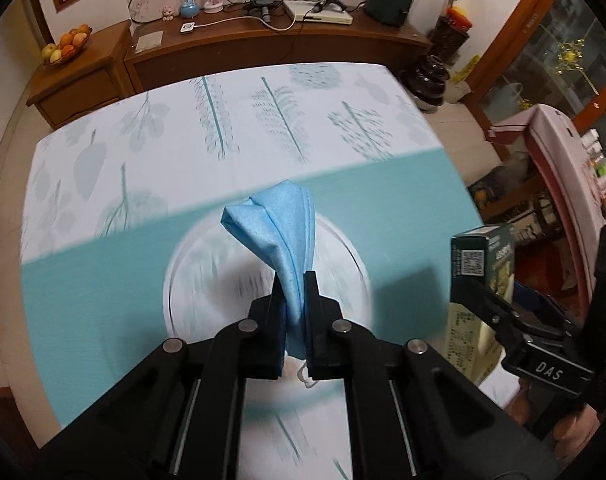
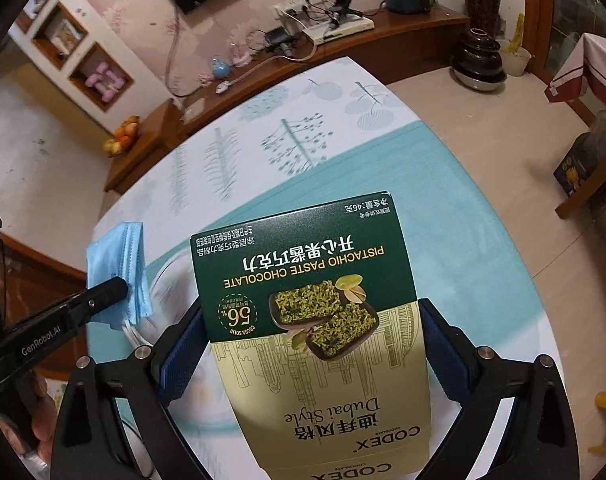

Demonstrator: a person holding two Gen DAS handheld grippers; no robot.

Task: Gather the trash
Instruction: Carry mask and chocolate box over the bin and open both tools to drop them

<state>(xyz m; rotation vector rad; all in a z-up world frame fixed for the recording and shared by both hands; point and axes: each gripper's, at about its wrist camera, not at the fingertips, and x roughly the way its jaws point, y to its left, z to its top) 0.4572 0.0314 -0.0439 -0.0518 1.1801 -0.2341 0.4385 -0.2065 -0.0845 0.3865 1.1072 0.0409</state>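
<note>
The left gripper (image 1: pixel 297 300) pinches a blue face mask (image 1: pixel 281 236) above the worktop (image 1: pixel 103 280) near its front edge, while the right gripper (image 2: pixel 311 344) clamps a chocolate box (image 2: pixel 303 280) beside it, whose smooth sides could slip from the fingers.

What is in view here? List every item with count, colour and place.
mask: 1, blue, in left hand-held gripper
chocolate box: 1, green and gold, in right hand-held gripper
table: 1, teal and white leaf cloth, below
plate: 1, white, on table under mask
fruit bowl: 1, orange and yellow fruit, on side cabinet
snow globe: 1, blue, on sideboard
left hand-held gripper: 1, black, shut
right hand-held gripper: 1, black with blue pads, shut
</note>
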